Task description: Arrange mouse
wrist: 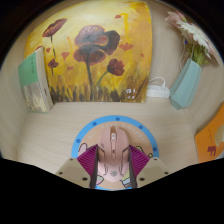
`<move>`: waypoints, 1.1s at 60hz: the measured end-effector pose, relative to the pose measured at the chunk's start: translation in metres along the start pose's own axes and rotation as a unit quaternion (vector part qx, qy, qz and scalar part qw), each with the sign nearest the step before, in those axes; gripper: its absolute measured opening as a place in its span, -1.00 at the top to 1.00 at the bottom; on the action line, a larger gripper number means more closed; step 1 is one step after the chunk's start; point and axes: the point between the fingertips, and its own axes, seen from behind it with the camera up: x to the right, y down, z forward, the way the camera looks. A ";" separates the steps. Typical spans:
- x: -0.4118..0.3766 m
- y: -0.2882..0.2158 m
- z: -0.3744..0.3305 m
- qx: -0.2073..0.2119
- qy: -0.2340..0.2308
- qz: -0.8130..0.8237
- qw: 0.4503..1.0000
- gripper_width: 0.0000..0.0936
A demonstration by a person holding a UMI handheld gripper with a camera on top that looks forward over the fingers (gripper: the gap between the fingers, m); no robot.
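nearest the lens, the gripper (pixel 112 172) has its two fingers closed in against a mouse (pixel 113 158), the magenta pads (pixel 90 165) pressing on its left and right flanks with no gap showing at either side. the mouse is pale pink or beige, lying lengthwise between the fingers with its wheel end pointing away from the camera. it sits over a round mouse mat (pixel 112 130), tan in the middle with a blue rim; whether it rests on the mat or is lifted just clear of it cannot be told from this view. gripping it by the sides, along its length, looks like the sensible hold for sliding or setting it down squarely, and the mat is probably where it belongs.

beyond the mat the surface is a light wooden desk (pixel 60 125). leaning upright at the back is a painting (pixel 95 50) of dark red poppies on a yellow ground, likely propped there as decoration. to its left a pale green book (pixel 33 80) stands tilted against the wall, and to its right a light teal pouch or box (pixel 186 85) leans beside it, with a small white item (pixel 157 92) near its foot that is too small to name. something orange (pixel 214 135) shows at the desk's right side, only partly in view. the wall behind is plain and cream-coloured.
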 end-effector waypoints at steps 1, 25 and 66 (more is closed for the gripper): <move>0.000 0.000 0.000 0.000 0.000 0.000 1.000 -0.03; -0.012 -0.035 -0.083 0.043 0.021 -0.017 0.999 -0.64; -0.060 0.013 -0.281 0.130 0.029 0.011 0.991 -0.71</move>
